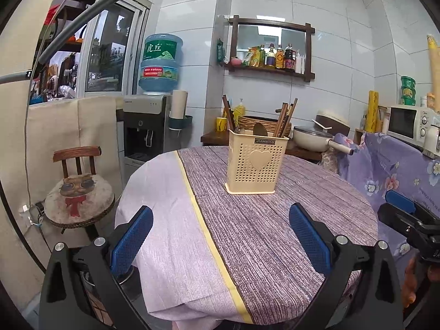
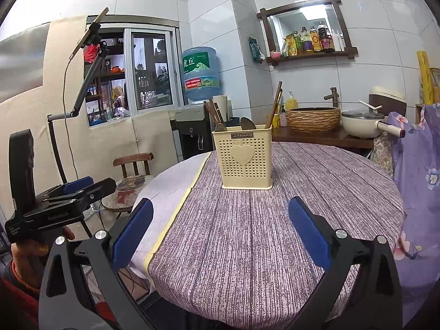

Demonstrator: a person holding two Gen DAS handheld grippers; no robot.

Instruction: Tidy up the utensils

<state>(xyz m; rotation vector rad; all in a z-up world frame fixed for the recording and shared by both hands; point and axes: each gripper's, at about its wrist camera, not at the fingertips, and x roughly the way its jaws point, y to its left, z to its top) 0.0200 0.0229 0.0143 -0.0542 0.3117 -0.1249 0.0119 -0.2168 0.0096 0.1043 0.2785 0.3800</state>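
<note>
A cream perforated utensil holder [image 1: 254, 165] [image 2: 246, 159] with a heart on its front stands upright on the round table [image 1: 275, 233] [image 2: 316, 192]. Several brown chopsticks [image 1: 286, 118] [image 2: 275, 104] and spoons [image 1: 260, 129] [image 2: 247, 123] stick out of its top. My left gripper [image 1: 220, 236] is open and empty, hovering over the near table edge, well short of the holder. Over the near table edge my right gripper [image 2: 220, 231] is open with nothing between its fingers. Each gripper shows from the side in the other's view: the right gripper [image 1: 401, 209], the left gripper [image 2: 79, 189].
A purple striped cloth with a yellow band [image 1: 209, 239] covers the table. A chair with a cat cushion [image 1: 79, 192] stands left. Behind are a water dispenser [image 1: 148, 126], a woven basket [image 2: 313, 118], a pot [image 1: 313, 137], a microwave [image 1: 409, 123] and a bottle shelf [image 1: 275, 57].
</note>
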